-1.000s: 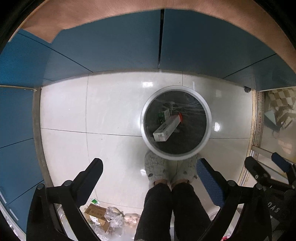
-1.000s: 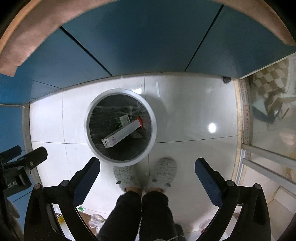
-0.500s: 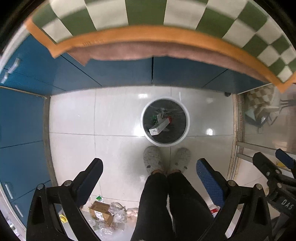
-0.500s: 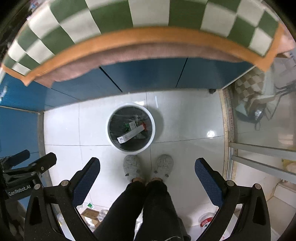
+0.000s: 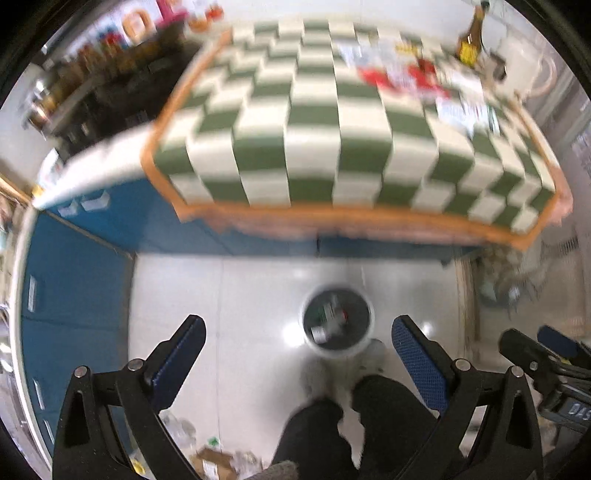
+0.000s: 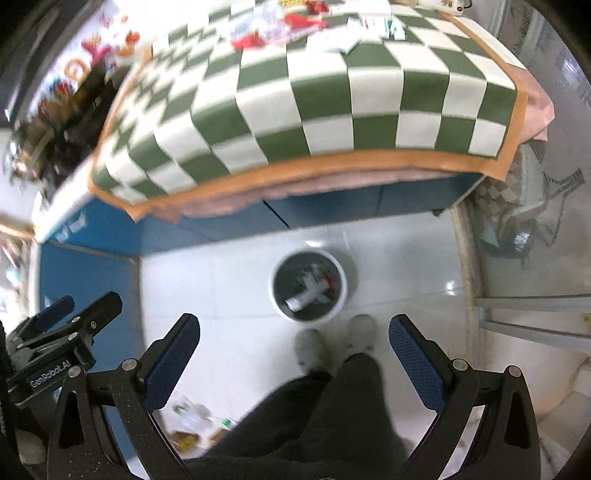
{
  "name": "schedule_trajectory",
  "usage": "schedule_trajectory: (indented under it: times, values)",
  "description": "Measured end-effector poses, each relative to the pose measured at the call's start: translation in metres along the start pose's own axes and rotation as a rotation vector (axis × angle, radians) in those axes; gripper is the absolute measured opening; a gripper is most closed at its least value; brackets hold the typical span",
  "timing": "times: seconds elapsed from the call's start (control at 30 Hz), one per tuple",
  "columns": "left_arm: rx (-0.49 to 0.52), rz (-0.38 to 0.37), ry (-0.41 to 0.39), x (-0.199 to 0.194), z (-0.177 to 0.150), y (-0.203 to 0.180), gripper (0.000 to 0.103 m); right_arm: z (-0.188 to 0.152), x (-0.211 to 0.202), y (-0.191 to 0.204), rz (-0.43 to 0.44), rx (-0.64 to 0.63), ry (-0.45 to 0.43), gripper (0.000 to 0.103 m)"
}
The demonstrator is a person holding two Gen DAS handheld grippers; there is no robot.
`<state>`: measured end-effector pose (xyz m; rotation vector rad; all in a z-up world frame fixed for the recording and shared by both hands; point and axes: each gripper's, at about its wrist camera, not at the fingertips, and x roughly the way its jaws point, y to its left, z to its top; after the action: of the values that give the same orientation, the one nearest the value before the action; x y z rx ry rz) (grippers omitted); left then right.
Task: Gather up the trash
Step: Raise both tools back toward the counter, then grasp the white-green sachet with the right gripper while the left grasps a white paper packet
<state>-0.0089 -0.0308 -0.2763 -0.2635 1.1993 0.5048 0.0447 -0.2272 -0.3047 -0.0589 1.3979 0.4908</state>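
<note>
A round white trash bin (image 5: 337, 325) with a dark liner stands on the white tiled floor far below, also in the right wrist view (image 6: 309, 290). A white carton (image 6: 308, 293) and other scraps lie inside it. Wrappers and papers (image 5: 417, 79) lie at the far end of the green-and-white checked table (image 5: 332, 147), also seen in the right wrist view (image 6: 295, 26). My left gripper (image 5: 298, 343) is open and empty, high above the floor. My right gripper (image 6: 293, 341) is open and empty too. Both views are blurred.
Blue cabinets (image 5: 74, 280) run under the table and along the left. The person's legs and grey slippers (image 6: 334, 339) stand by the bin. Loose trash and a small box (image 5: 218, 459) lie on the floor near the left cabinets. A brown bottle (image 5: 471, 40) stands at the table's far right.
Both grippers have risen and tilted up from close over the bin. The bin has shrunk in view and the checked table top with its litter has come into sight. Both stay open.
</note>
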Motion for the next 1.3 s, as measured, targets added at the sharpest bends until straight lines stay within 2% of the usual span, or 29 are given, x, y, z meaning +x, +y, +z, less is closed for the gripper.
schedule_trajectory:
  times: [0.13,0.27,0.4,0.53,0.67,0.73,0.77,0.8,0.83,0.9,0.93,0.97,1.0,1.2,1.3]
  values:
    - [-0.018,0.069,-0.106,-0.016,0.049,-0.009,0.103,0.051,-0.025,-0.009,0.06,0.052,-0.076,0.103]
    - [-0.063,0.121,-0.136,-0.008,0.099,-0.03,0.103,0.122,-0.039,-0.038,0.055,0.098,-0.152,0.103]
    - [-0.117,0.187,-0.074,0.029,0.155,-0.057,0.103,0.204,-0.029,-0.081,0.035,0.161,-0.166,0.103]
    - [-0.183,0.214,0.02,0.075,0.206,-0.077,0.103,0.303,0.012,-0.125,0.013,0.202,-0.135,0.103]
    - [-0.234,0.233,0.081,0.106,0.241,-0.086,0.103,0.375,0.064,-0.137,-0.015,0.184,-0.083,0.103]
    - [-0.261,0.238,0.11,0.119,0.255,-0.087,0.103,0.397,0.087,-0.134,-0.038,0.152,-0.065,0.102]
    - [-0.276,0.235,0.123,0.125,0.26,-0.087,0.103,0.409,0.102,-0.129,-0.06,0.12,-0.056,0.097]
    - [-0.29,0.228,0.136,0.13,0.264,-0.088,0.103,0.416,0.112,-0.126,-0.077,0.1,-0.048,0.084]
    - [-0.3,0.223,0.144,0.132,0.267,-0.089,0.103,0.418,0.117,-0.121,-0.109,0.072,-0.063,0.083]
    - [-0.305,0.194,0.156,0.135,0.268,-0.098,0.102,0.423,0.121,-0.108,-0.162,-0.015,-0.11,0.049]
    - [-0.295,0.178,0.161,0.136,0.268,-0.105,0.102,0.423,0.122,-0.105,-0.181,-0.04,-0.122,0.039]
    - [-0.275,0.157,0.167,0.136,0.266,-0.114,0.102,0.424,0.123,-0.104,-0.196,-0.065,-0.136,0.01]
    - [-0.24,0.128,0.175,0.138,0.263,-0.128,0.102,0.425,0.124,-0.107,-0.186,-0.079,-0.142,0.002]
    - [-0.034,-0.029,0.196,0.148,0.253,-0.207,0.102,0.42,0.107,-0.154,-0.115,-0.034,-0.126,0.0]
    - [0.004,-0.112,0.216,0.158,0.255,-0.233,0.098,0.407,0.091,-0.186,-0.116,-0.002,-0.116,0.0]
